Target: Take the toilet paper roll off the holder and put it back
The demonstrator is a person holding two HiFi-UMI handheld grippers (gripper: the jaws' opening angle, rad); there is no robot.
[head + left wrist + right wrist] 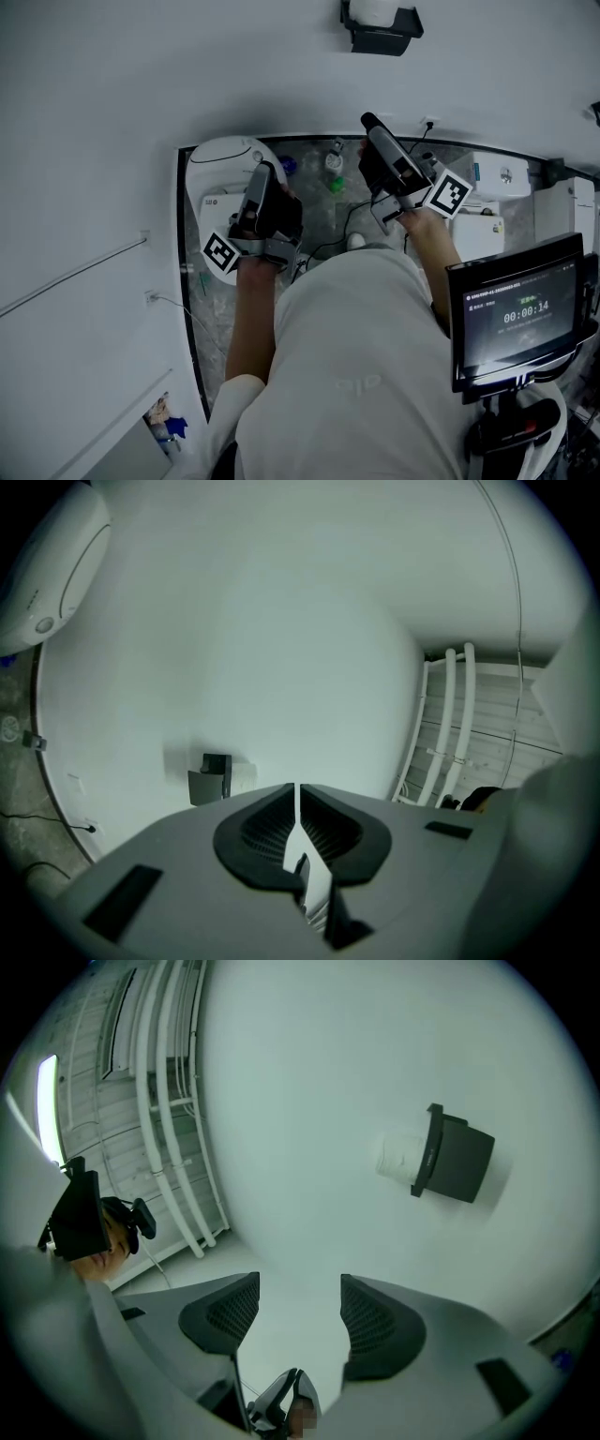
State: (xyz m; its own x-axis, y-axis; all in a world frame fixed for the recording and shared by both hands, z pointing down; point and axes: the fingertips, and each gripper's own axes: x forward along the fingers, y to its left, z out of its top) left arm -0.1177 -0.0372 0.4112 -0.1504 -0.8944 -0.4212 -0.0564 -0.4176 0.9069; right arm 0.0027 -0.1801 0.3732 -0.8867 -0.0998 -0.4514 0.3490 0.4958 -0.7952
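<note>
Left gripper (298, 803): jaws clenched to a hairline slit, nothing between them. Right gripper (298, 1309): jaws released, wide apart, empty, facing the white wall. Toilet paper roll (397, 1158) sat in the black wall holder (457, 1155), well apart from both grippers. White toilet (223, 159) stood beneath the left gripper. The holder's cover hid part of the roll.

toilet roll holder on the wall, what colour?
Black box-shaped wall holder, white paper roll in it; clearest in right gripper view.
</note>
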